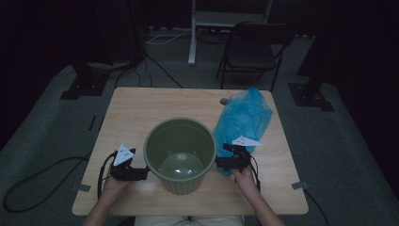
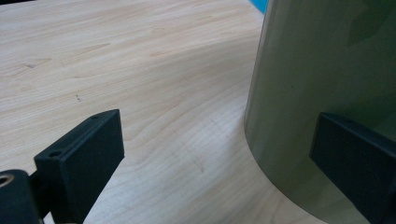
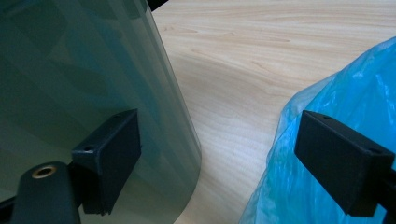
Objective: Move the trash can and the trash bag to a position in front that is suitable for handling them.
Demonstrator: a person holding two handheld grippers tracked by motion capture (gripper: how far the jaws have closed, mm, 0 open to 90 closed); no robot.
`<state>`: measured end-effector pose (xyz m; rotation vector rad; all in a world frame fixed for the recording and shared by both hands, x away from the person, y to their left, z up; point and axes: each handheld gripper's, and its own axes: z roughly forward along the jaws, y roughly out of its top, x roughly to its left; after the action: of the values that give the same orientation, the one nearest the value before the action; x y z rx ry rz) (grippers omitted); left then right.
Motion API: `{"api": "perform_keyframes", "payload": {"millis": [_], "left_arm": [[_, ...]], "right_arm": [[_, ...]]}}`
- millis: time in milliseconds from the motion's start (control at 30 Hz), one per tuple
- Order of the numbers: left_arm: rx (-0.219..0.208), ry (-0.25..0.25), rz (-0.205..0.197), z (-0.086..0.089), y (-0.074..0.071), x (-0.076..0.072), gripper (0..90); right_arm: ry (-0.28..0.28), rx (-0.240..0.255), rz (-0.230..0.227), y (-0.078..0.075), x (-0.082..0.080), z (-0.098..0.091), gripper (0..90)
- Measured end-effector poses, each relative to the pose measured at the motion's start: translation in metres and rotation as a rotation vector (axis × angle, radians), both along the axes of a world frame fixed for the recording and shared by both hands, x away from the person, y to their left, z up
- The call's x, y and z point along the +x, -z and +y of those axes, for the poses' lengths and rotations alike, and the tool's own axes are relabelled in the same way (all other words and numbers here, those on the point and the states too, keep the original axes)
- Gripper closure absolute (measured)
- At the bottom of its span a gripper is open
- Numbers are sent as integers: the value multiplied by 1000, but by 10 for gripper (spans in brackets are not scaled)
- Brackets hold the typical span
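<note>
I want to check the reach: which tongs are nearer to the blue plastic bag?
Right. The right tongs are at the blue plastic bag; the left tongs are beyond the green bin.

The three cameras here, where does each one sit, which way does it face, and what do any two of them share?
High view: above the person's side, looking forward and down on the table; forearms, left claw and right claw flank the green bin.
Left gripper view: rides the left claw, facing along the tabletop; open black jaws, one against the bin.
Right gripper view: rides the right claw; open jaws between bin and blue bag.
Shared: both gripper views show the bin's wall and wooden tabletop.
</note>
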<state>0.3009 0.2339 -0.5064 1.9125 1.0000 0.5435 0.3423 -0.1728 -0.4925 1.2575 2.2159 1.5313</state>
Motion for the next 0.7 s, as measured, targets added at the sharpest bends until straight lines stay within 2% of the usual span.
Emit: {"api": "perform_keyframes", "payload": {"millis": [100,167,200,267,333,367,400,467,567,600,700], "left_arm": [[-9,8,10,0,1,-2,34],[-49,6,31,2,3,-1,34],[-64,2,27,4,4,-2,34],[-65,-12,8,9,7,-4,34],[-71,-13,-21,16,9,-7,34],[-94,-8,-39,21,11,-9,34],[-104,-8,-40,24,12,-11,34],[-112,-23,-37,29,13,-14,34],[-79,-40,-19,34,15,-19,34],[-79,-36,-17,35,16,-20,34],[-79,-34,-4,36,19,-22,34]], "right_arm": [[-10,2,4,0,-4,-2,140],[-16,3,-5,-1,-4,-4,123],[-10,11,-13,-1,-4,-6,123],[24,5,-35,-3,-1,-12,123],[103,7,-43,-4,7,-27,123],[136,8,-43,-4,11,-33,123],[199,-3,-49,-3,21,-46,123],[256,-9,-44,0,32,-60,123],[375,-57,13,7,55,-84,132],[399,-74,40,10,63,-92,131],[428,-70,90,19,79,-106,125]]}}
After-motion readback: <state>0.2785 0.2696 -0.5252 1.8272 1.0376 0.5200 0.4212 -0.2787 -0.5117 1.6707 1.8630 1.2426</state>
